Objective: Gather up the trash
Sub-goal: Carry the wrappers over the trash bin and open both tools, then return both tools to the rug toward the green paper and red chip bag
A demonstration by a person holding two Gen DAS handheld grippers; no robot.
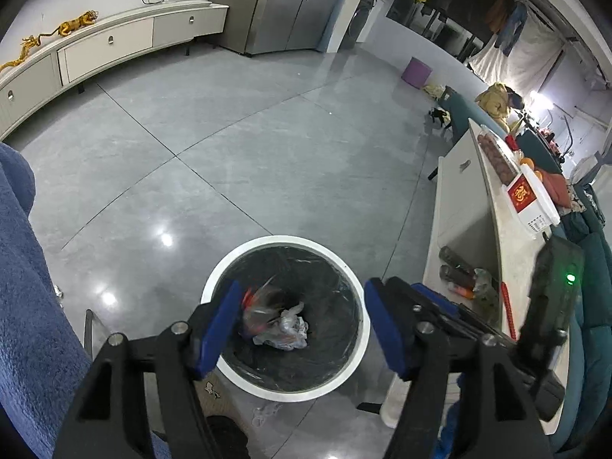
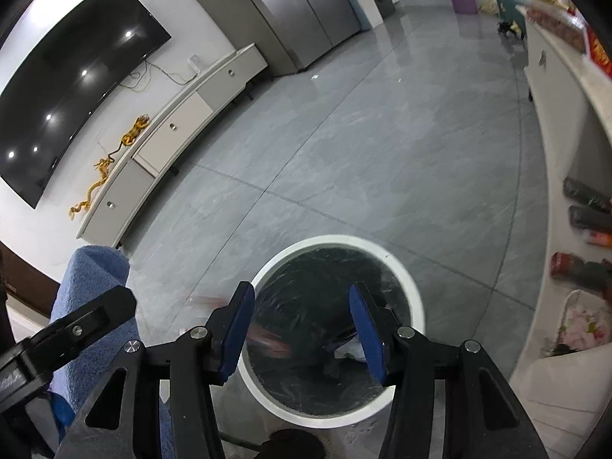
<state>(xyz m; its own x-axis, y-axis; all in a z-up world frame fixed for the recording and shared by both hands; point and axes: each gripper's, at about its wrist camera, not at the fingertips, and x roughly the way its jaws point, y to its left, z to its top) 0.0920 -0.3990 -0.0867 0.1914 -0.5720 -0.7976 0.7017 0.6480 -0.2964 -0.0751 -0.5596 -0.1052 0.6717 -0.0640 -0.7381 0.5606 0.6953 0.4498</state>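
A round white trash bin [image 1: 214, 283] with a black liner stands on the grey floor below both grippers; it also shows in the right wrist view [image 2: 405, 267]. Crumpled clear plastic trash [image 1: 290, 329] lies at its bottom, and a blurred red and clear wrapper [image 1: 256, 306] is in the air inside the rim. My left gripper [image 1: 302, 325] is open and empty above the bin. My right gripper [image 2: 302, 329] is open and empty above the bin too; a blurred reddish piece [image 2: 267, 340] shows beside its left finger.
A white coffee table [image 1: 493, 229] with a red box [image 1: 520, 193] and bottles on its lower shelf [image 1: 459, 271] stands right of the bin. A blue towel-covered seat [image 1: 23, 267] is at left. A TV cabinet [image 2: 183, 122] lines the far wall. A small clear scrap [image 1: 266, 413] lies on the floor by the bin.
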